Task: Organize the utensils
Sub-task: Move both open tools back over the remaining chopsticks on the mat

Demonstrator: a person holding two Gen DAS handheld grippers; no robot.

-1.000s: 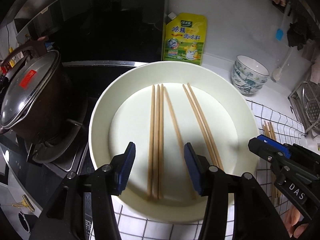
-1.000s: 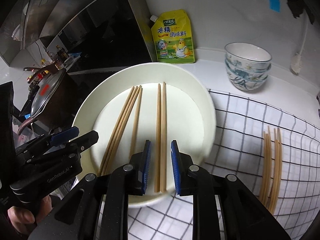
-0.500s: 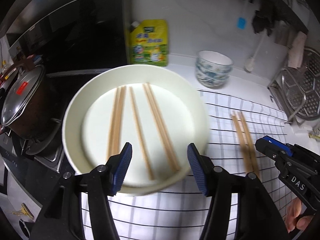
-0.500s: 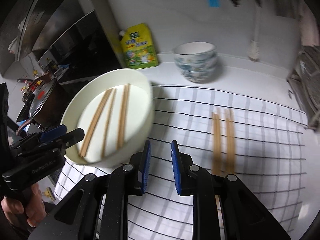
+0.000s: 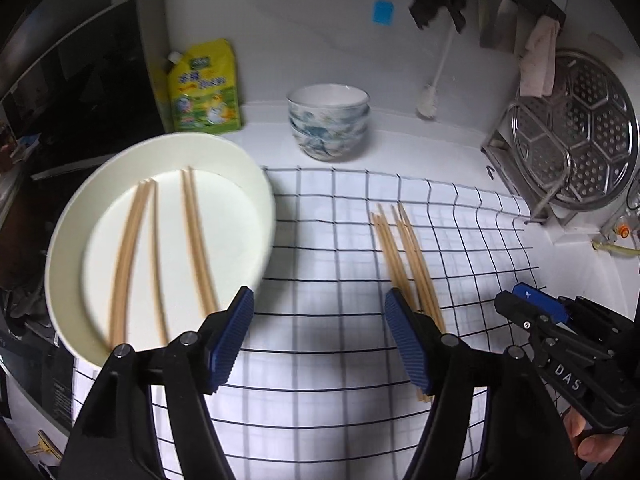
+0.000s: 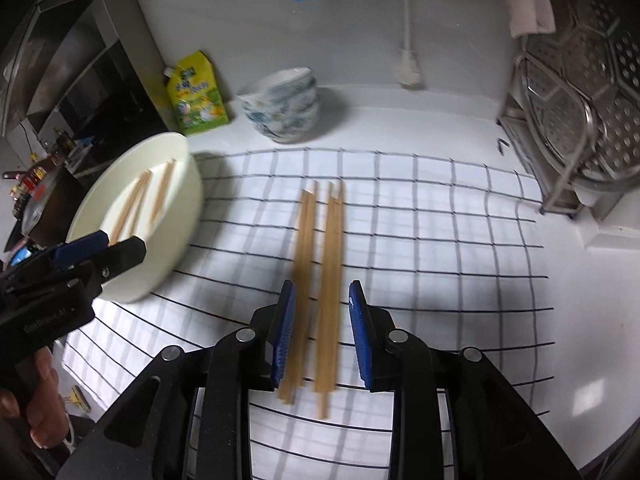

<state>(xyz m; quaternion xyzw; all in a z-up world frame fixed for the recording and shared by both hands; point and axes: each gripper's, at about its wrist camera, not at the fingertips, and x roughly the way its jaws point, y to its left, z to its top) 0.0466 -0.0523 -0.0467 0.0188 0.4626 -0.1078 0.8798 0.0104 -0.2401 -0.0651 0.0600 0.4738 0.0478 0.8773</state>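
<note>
White counter is covered by a checked cloth [image 6: 420, 216]. Loose chopsticks [image 6: 320, 264] are framed, untouched, between the narrow, widening jaws of the right gripper [image 6: 322, 336]. The left gripper [image 5: 320, 344] is spread wider, opening, empty. More chopsticks [image 5: 160, 240] are seen in the plate [image 5: 256, 184].

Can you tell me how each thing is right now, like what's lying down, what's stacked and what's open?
Left gripper: jaws opening, nothing between them.
Right gripper: jaws opening, above the chopsticks.
Chopsticks on the checked cloth: lying flat, in two bundles side by side.
Chopsticks in the white plate: lying flat, loose.
White plate: upright, partly on the cloth.
Patterned bowls: stacked, upright.
Yellow seasoning pouch: standing, cap on.
Checked cloth: spread flat.
</note>
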